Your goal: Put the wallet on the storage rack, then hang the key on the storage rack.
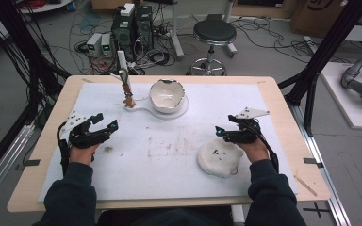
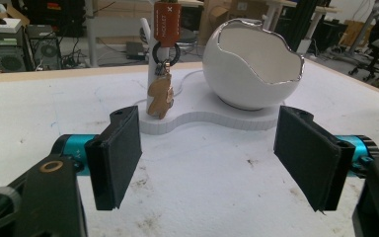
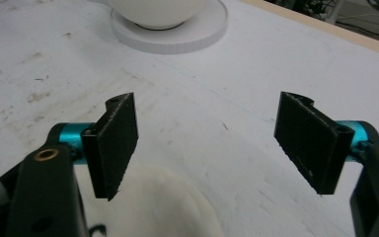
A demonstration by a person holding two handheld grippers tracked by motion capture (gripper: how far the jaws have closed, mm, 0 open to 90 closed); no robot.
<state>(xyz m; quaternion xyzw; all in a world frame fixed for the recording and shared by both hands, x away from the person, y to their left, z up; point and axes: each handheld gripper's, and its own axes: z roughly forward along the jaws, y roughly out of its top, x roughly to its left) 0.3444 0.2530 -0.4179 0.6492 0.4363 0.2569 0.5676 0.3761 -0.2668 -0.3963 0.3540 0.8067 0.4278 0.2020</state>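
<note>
A white cracked-egg bowl (image 1: 167,94) (image 2: 250,69) sits on a flat white base (image 1: 181,110) (image 2: 202,121) (image 3: 187,37) at the back of the mat. Beside it a white post (image 1: 122,63) carries a key ring with a wooden bear charm (image 1: 129,100) (image 2: 160,96). A white fluffy pad (image 1: 219,157) (image 3: 153,207) lies at the front right. My left gripper (image 1: 106,120) (image 2: 212,163) is open at the left, pointed toward the charm and bowl, nothing between its jaws. My right gripper (image 1: 224,125) (image 3: 212,148) is open just beyond the fluffy pad, holding nothing.
A white mat (image 1: 169,155) with brown stains covers the wooden table (image 1: 283,117). Behind the table are a black stool (image 1: 213,35), computer boxes (image 1: 132,30) and cables on the floor. Black frame posts (image 1: 325,52) stand at both sides.
</note>
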